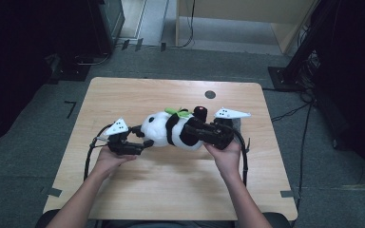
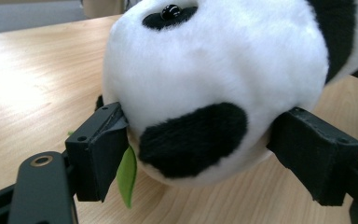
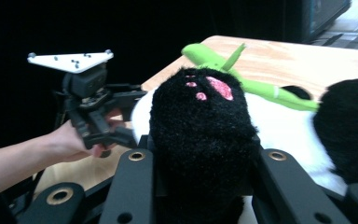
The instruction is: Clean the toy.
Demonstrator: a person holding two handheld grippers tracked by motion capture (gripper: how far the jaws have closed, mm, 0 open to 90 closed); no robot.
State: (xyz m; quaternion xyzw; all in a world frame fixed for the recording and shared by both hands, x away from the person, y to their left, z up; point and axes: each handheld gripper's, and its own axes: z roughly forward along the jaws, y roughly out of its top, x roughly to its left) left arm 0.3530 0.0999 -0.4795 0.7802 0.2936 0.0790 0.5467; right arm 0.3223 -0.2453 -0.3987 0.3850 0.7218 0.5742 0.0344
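A black-and-white panda plush (image 1: 164, 129) lies on its side on the wooden table (image 1: 171, 190), a green bamboo sprig (image 1: 178, 112) on its belly. My left gripper (image 1: 142, 135) reaches its head from the left. In the left gripper view the two pads (image 2: 107, 140) touch the white head (image 2: 214, 70) on both sides, a green leaf (image 2: 127, 175) beside the left one. My right gripper (image 1: 192, 129) comes from the right and is shut on a black leg (image 3: 200, 126) with pink toe marks; the other foot (image 3: 349, 126) is beside it.
A small dark round hole (image 1: 210, 94) sits in the table's far side. Bare wood lies in front of the hands and at the far left. Beyond the table, grey floor carries cables (image 1: 290, 114), black stands (image 1: 304, 52) and pale wooden furniture (image 1: 247, 14).
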